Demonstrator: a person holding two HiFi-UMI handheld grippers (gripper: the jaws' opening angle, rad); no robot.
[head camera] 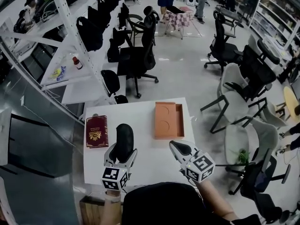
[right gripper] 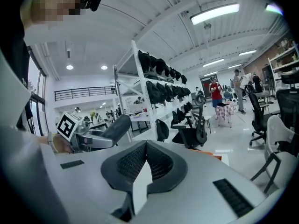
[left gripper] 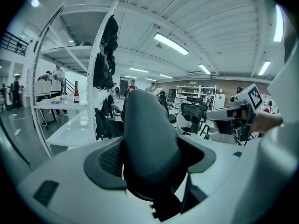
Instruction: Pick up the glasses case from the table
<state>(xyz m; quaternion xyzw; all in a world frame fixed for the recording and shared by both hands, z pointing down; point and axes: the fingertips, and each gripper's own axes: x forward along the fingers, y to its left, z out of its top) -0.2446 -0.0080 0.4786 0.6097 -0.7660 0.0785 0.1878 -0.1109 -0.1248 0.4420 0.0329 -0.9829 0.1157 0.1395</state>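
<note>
Glasses case (head camera: pixel 124 139), closed, between pinching fingers of left gripper (head camera: pixel 121 153); right gripper (head camera: pixel 175 146) fingers together, near orange box (head camera: pixel 165 121).

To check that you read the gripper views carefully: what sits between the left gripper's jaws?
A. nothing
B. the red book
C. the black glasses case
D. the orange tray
C: the left gripper has its jaws closed on the black glasses case, which fills the space between them in the left gripper view.
</note>
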